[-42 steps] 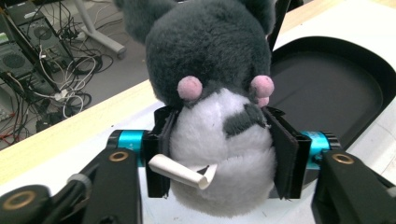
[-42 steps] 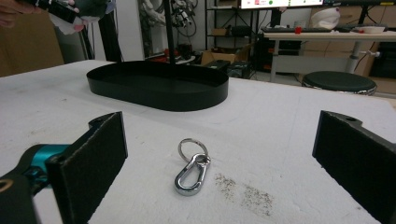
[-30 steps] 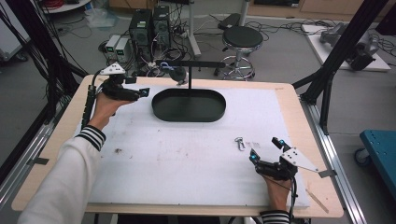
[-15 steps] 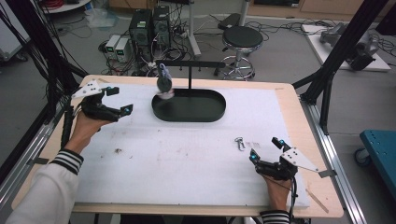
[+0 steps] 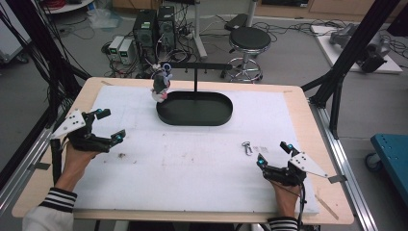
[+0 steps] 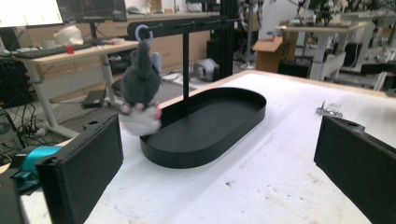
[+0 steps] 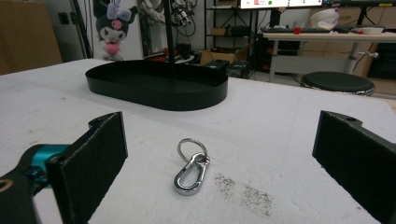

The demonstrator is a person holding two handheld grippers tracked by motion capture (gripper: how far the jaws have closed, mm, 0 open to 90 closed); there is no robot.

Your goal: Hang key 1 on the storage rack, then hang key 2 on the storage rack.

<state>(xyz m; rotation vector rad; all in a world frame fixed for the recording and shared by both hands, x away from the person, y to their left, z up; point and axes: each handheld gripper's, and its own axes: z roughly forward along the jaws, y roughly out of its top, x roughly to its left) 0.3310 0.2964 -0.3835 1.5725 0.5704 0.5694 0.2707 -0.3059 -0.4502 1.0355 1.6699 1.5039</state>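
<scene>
Right gripper view: a small, hard, slippery clip (image 7: 191, 168) is seen between wide-apart jaws near the desk's right edge; its ring is best pinched.

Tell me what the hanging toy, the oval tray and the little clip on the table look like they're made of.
Plush toy: soft fabric, fuzzy grey and white, seemingly stuffed. Oval tray: matte black, thin rigid wall, probably painted metal or plastic. Carabiner clip: polished silvery metal, mirror glints, with a split ring.

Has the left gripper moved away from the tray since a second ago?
Yes. The left gripper has pulled back from the tray toward the table's left near edge, jaws open and empty.
</scene>
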